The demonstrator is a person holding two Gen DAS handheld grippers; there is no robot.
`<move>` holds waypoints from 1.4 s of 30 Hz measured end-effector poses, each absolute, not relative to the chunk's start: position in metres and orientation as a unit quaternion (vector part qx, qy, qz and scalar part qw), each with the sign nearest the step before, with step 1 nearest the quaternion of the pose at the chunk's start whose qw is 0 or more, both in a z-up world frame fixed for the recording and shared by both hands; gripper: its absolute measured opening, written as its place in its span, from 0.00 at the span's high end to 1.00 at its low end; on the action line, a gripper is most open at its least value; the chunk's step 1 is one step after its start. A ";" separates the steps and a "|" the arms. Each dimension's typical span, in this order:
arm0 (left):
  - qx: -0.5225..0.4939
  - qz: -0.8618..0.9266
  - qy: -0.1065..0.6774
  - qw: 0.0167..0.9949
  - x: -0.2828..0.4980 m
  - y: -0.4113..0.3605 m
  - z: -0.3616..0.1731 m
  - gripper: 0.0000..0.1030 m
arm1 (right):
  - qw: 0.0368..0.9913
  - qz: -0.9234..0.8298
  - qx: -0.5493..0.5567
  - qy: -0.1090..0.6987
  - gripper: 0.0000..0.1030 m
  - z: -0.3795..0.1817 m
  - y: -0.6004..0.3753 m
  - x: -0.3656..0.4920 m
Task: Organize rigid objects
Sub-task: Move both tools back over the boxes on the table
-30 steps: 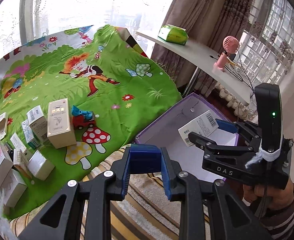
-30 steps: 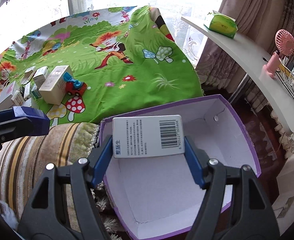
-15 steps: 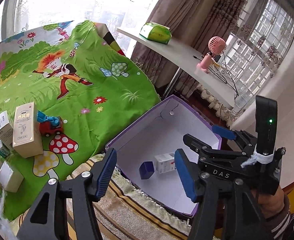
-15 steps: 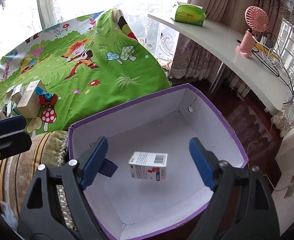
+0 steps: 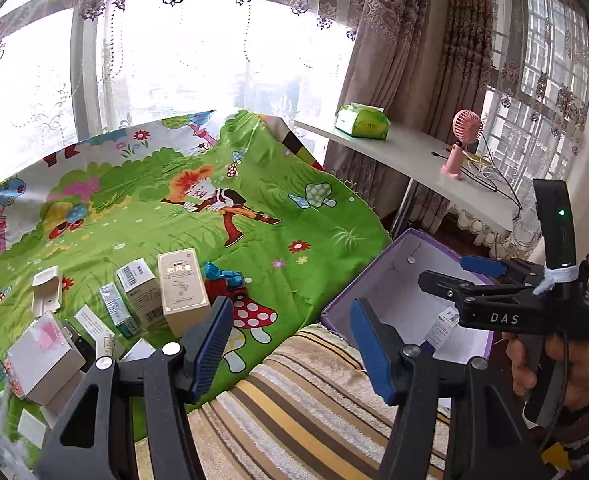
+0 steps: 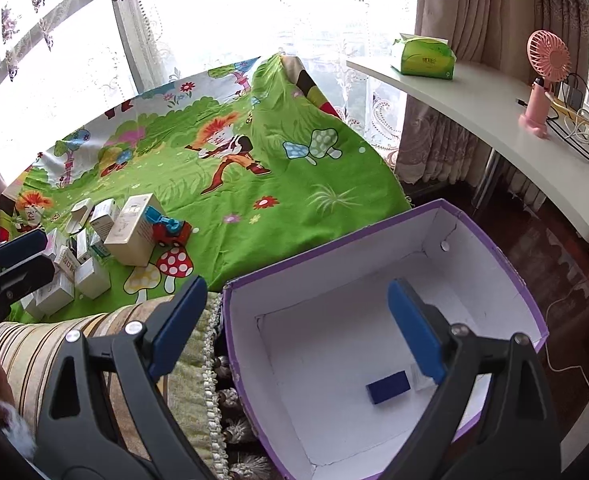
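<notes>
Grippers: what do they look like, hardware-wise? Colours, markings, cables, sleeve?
Both are black plastic frames with silver screws and ribbed blue finger pads. Seen from the left wrist, the right gripper has white "DAS" lettering, an upright black module with a lit green LED, white string tied around it, and a black cable below. The right hand shows a brown striped sleeve. The left gripper matches.

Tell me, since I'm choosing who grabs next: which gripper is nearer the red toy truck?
Left. The left gripper hovers open just in front of the red toy truck and box pile; the right gripper hangs open over the purple box, farther away.
</notes>
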State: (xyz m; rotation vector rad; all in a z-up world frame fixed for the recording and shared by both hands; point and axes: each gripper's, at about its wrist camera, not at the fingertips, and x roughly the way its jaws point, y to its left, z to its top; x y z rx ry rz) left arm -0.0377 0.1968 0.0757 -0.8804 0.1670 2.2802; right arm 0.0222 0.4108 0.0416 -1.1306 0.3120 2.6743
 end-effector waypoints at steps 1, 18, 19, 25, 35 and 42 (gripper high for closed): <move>-0.338 0.878 0.056 0.333 -0.039 0.187 0.076 0.40 | 0.103 0.910 -0.387 0.109 0.09 0.041 0.407 0.020; -0.365 0.912 -0.026 0.182 -0.052 0.037 0.060 0.40 | 0.035 0.905 -0.414 0.092 0.09 0.030 0.348 -0.009; -0.366 0.914 -0.026 0.173 -0.054 0.031 0.060 0.40 | 0.032 0.904 -0.417 0.088 0.09 0.029 0.344 -0.011; -0.377 0.916 -0.054 0.126 -0.066 -0.010 0.058 0.40 | 0.008 0.905 -0.418 0.078 0.09 0.031 0.329 -0.023; -0.432 0.894 -0.105 0.058 -0.091 -0.054 0.040 0.40 | -0.033 0.903 -0.426 0.047 0.09 0.032 0.293 -0.048; -0.536 0.842 -0.048 0.045 -0.112 -0.050 -0.006 0.40 | -0.075 0.899 -0.431 -0.001 0.10 0.030 0.257 -0.070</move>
